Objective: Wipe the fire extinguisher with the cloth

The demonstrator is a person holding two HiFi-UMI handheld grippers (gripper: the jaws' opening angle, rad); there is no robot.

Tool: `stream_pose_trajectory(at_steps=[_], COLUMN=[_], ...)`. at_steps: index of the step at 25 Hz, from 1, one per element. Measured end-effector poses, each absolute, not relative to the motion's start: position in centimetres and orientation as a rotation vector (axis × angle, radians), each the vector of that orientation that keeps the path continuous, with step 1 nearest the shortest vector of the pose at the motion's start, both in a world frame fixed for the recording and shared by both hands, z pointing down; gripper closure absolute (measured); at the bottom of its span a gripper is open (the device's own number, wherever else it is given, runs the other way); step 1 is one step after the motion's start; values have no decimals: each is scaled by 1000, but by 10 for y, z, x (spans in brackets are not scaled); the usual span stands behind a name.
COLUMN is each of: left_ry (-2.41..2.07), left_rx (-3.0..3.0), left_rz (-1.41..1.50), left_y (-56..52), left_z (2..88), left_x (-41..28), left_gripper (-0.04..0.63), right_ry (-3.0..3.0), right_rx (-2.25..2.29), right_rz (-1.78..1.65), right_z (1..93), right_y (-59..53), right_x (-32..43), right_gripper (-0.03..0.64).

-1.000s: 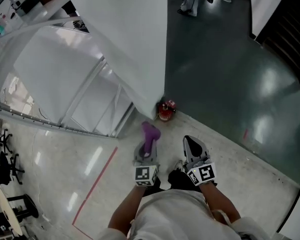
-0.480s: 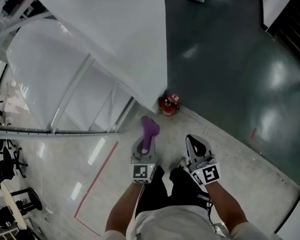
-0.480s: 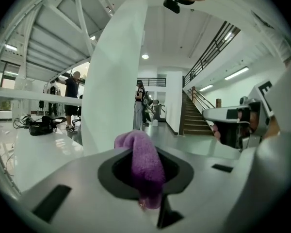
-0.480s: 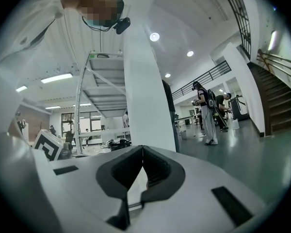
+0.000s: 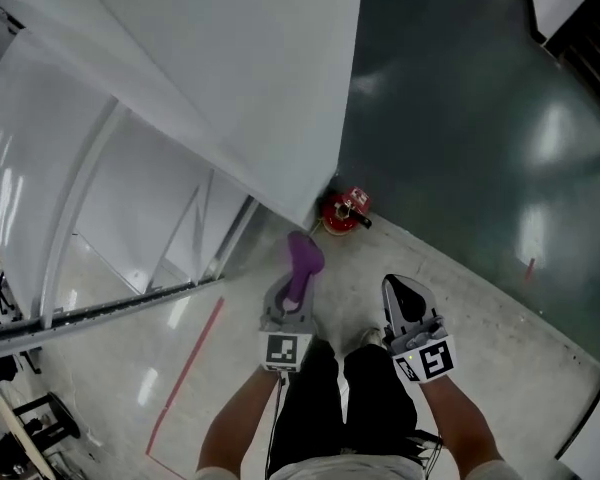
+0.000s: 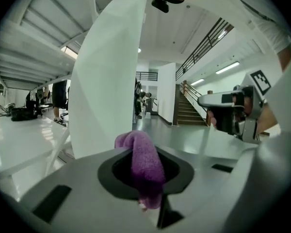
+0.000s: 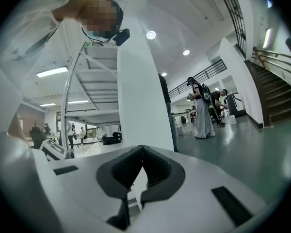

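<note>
Both hand-held grippers have sunk closer to the floor (image 5: 460, 308) since the earlier frame, and the fire extinguisher (image 5: 342, 211) now shows a little larger, still standing on the floor against the foot of the white pillar (image 5: 280, 88). The left hand-held gripper (image 5: 294, 290) sits just short of the extinguisher, not touching it, and is clenched on the purple cloth (image 5: 302, 264), whose free end bulges out past the jaws toward the extinguisher. The right hand-held gripper (image 5: 407, 288) hangs further from the extinguisher, off to its right, jaws pressed together with nothing between them. To wipe well, the person would probably do best to lead with the cloth's loose wad, not the hard jaw tips, and follow the curved body in sweeps; the empty gripper could steady the top so that the cylinder does not tip. The cloth looks like soft, plush terry rolled into a thick fold. The extinguisher is a red, round-shouldered cylinder with dark fittings on top, likely smooth painted metal. Around it the floor is polished and reflective, pale on the person's side of the extinguisher and dark green beyond it.
</note>
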State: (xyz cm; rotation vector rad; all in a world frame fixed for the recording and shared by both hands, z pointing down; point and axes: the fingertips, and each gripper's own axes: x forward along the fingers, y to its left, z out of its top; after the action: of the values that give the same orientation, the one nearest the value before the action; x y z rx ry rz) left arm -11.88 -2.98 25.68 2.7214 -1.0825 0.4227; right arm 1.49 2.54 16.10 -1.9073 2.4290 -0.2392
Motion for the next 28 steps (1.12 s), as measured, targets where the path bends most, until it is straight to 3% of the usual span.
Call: stream_pose_trajectory(at_steps=[17,28], left_ry=[-1039,-915], left_rx=[2897,2975], left_rz=[576,578], left_y=[-90,-103], left_z=[569,617], left_x=[-93,-75], left_gripper=[538,539], right_ry=[2588,2608], right_rx=[-1712,-1688], right_rz=[-162,-99], right_z=[428,456], right_y=[-26,-16], right_x=[23,23], right_gripper=[604,604])
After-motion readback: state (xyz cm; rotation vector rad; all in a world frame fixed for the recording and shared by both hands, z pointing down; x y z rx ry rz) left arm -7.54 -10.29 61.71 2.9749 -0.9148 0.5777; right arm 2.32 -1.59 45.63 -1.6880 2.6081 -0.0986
